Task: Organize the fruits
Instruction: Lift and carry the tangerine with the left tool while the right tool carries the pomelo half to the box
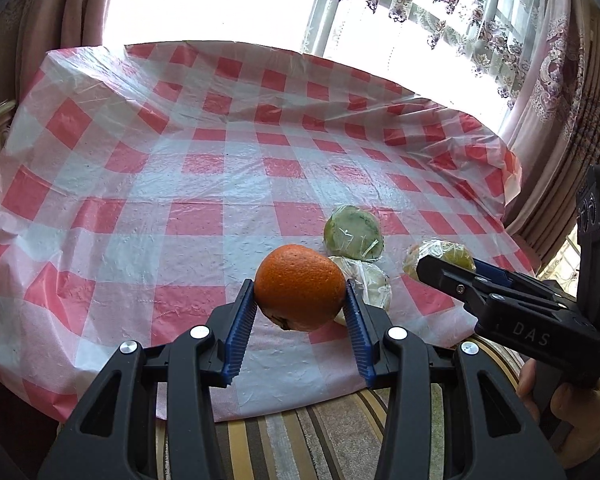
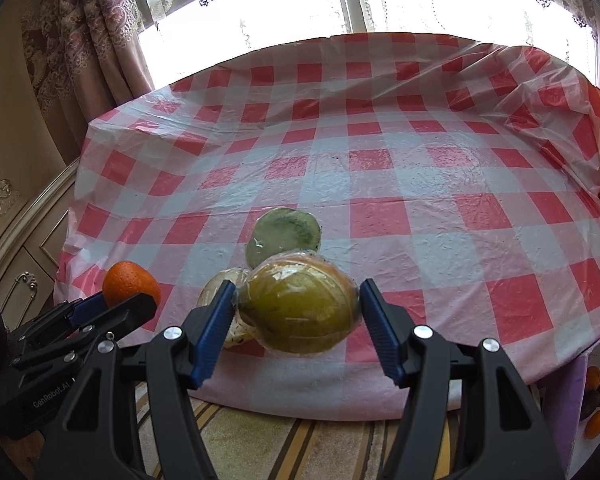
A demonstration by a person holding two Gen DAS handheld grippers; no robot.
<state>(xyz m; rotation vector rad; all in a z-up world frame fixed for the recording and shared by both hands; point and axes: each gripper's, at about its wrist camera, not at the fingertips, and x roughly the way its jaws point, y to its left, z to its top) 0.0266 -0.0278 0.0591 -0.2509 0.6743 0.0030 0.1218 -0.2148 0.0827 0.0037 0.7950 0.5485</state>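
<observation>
An orange [image 1: 300, 286] is clamped between the blue pads of my left gripper [image 1: 300, 300], over the near edge of the table. The right wrist view shows that orange [image 2: 130, 280] and the left gripper [image 2: 128, 304] at the lower left. My right gripper [image 2: 296, 312] is shut on a yellow-green fruit [image 2: 300, 308] wrapped in clear film. In the left wrist view this fruit [image 1: 444, 258] sits in the right gripper [image 1: 452, 274] at the right. On the cloth lie a wrapped green fruit [image 1: 354, 232] [image 2: 284, 232] and a wrapped pale fruit [image 1: 374, 286] [image 2: 216, 286], partly hidden behind the held ones.
The table wears a red-and-white checked plastic cloth [image 1: 204, 168] [image 2: 420, 184], rumpled at the far corners. A striped rug [image 1: 300, 432] lies below its near edge. Window and curtains stand behind, a cabinet [image 2: 24, 248] at left. More oranges and dark fruits [image 2: 596, 400] lie low at right. A hand [image 1: 560, 404] holds the right gripper.
</observation>
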